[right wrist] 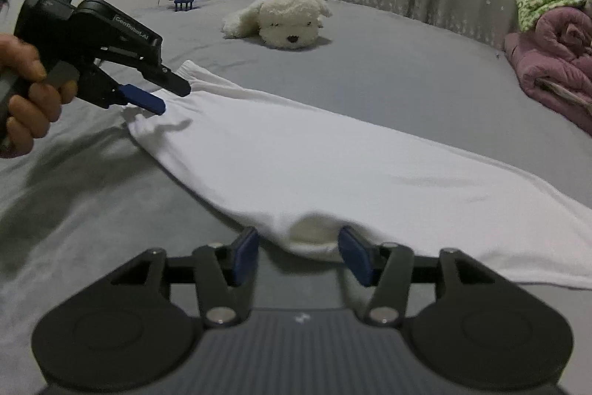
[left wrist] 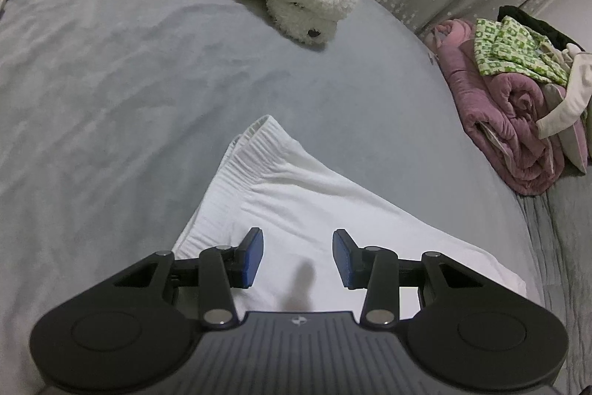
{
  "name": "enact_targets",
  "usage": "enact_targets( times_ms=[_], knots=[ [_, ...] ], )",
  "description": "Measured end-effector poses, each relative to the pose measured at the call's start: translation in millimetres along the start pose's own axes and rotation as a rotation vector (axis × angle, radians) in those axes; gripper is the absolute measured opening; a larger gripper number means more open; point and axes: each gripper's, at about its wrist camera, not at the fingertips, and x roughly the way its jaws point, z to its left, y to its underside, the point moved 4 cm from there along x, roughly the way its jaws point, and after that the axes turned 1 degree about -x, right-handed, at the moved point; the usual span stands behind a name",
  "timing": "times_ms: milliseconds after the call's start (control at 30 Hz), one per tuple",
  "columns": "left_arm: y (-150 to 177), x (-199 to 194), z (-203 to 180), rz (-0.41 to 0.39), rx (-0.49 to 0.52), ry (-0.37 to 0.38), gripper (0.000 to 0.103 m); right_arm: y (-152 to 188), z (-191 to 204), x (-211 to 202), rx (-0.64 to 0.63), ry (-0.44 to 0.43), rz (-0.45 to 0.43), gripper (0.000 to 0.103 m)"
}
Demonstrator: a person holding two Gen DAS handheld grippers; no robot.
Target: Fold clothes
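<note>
White cotton, the long folded garment point(right wrist: 296, 165) lies on the grey bedsheet point(right wrist: 92, 210), nearer you than the cream plush dog point(right wrist: 285, 19). Your left gripper point(right wrist: 162, 99) and right gripper point(right wrist: 298, 256) stand part-open, holding nothing; next, pinch each end.

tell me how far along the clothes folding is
Done: the white garment lies flat in a long strip on the grey bed. In hand: nothing; the left gripper and right gripper are both open over its ends. Left: folding it shorter, then the clothes pile.
</note>
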Motion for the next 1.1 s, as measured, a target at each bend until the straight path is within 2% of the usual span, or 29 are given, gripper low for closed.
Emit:
enact_targets(
  times_ms=[200, 333, 467, 533, 600, 667, 767, 800, 900, 967, 1100],
  knots=[
    [1.3, 3.1, 2.7, 0.016, -0.009, -0.001, 0.040, 3.2, 4.1, 8.5, 0.012, -0.048, 0.015, 0.051],
    [2.5, 4.1, 2.7, 0.020, -0.007, -0.001, 0.040, 3.4, 4.0, 10.4, 0.084, -0.112, 0.011, 0.051],
    [3.2, 5.1, 3.6, 0.024, -0.009, -0.003, 0.040, 2.8, -5.7, 7.6, 0.214, -0.187, 0.027, 0.048],
    [3.2, 5.3, 3.3, 0.026, -0.009, -0.004, 0.040, 6.1, -18.0, 8.1, 0.342, -0.242, 0.038, 0.048],
    [3.4, 5.6, 3.0, 0.026, -0.006, -0.005, 0.040, 10.2, -33.5, 8.9, 0.500, -0.339, 0.036, 0.048],
    [4.1, 6.6, 3.1, 0.027, -0.001, -0.007, 0.040, 15.8, -43.3, 11.5, 0.590, -0.393, 0.029, 0.047],
    [5.7, 8.9, 3.0, 0.036, 0.016, -0.017, 0.040, 23.4, -48.6, 13.1, 0.623, -0.415, 0.024, 0.040],
    [6.1, 9.3, 2.6, 0.039, 0.025, -0.021, 0.040, 23.9, -48.1, 11.7, 0.618, -0.422, 0.025, 0.031],
    [7.0, 10.1, 3.2, 0.046, 0.039, -0.028, 0.040, 25.2, -48.4, 6.2, 0.585, -0.413, 0.028, 0.014],
    [7.9, 10.2, 2.6, 0.049, 0.053, -0.032, 0.040, 26.3, -52.4, 2.3, 0.587, -0.410, 0.022, 0.009],
    [8.2, 9.8, 1.7, 0.052, 0.066, -0.036, 0.040, 21.2, -52.4, -6.8, 0.546, -0.395, 0.007, 0.008]
  ],
)
